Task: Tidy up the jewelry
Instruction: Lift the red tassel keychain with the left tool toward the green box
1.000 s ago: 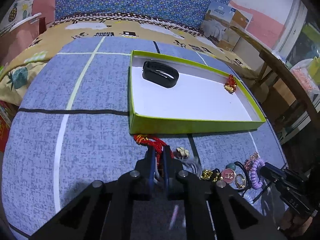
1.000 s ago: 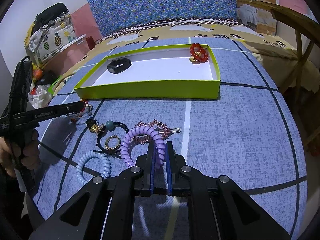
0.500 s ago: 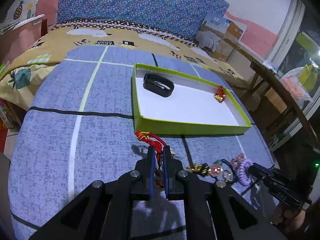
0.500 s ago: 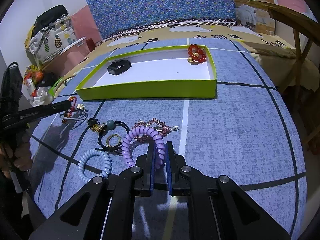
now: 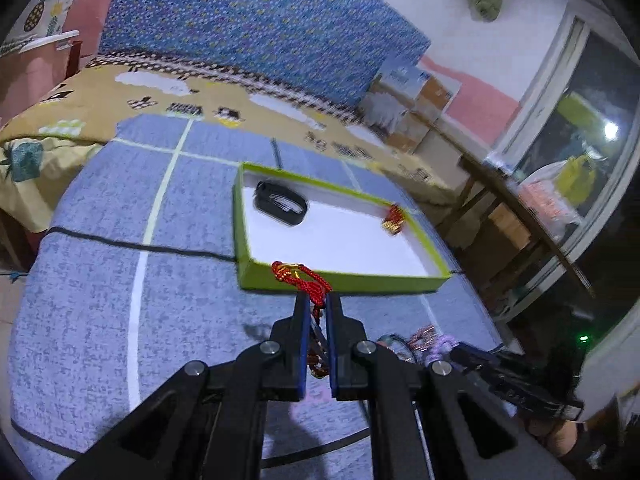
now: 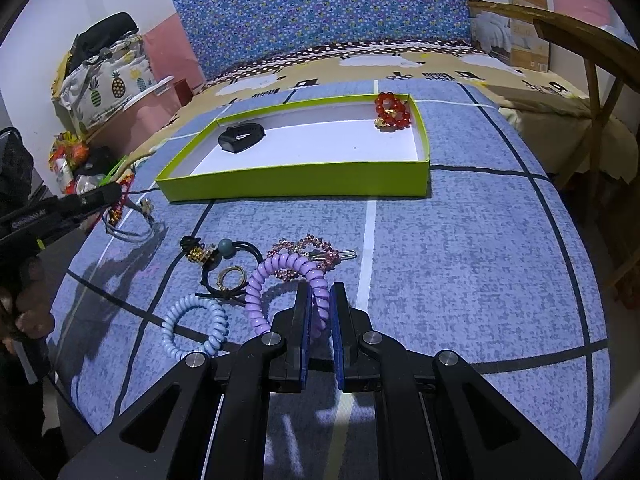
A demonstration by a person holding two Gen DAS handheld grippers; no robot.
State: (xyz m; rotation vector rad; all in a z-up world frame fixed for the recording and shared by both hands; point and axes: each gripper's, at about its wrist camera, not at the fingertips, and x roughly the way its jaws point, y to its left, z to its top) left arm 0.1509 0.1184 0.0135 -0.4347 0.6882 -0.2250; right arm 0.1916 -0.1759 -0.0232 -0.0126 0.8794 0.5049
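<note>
My left gripper (image 5: 317, 300) is shut on a red cord bracelet (image 5: 301, 277) with gold bits and holds it lifted above the cloth, in front of the green tray (image 5: 340, 282). From the right wrist view the left gripper (image 6: 114, 194) holds the bracelet left of the tray (image 6: 296, 180), with a thin loop hanging below it. The tray holds a black band (image 6: 241, 137) and a red bead bracelet (image 6: 393, 111). My right gripper (image 6: 320, 300) is shut on a purple coil hair tie (image 6: 280, 276) that rests on the cloth.
On the blue cloth lie a light blue coil tie (image 6: 196, 326), a black hair tie with a teal bead (image 6: 224, 250), a gold ring (image 6: 230, 274) and a pink beaded clip (image 6: 308, 250). A wooden chair (image 6: 592, 92) stands at the right edge.
My left gripper has lifted the red cord bracelet off the cloth and raised it, pulling a thin loop up with it. My right gripper has stayed put on the purple coil tie.
</note>
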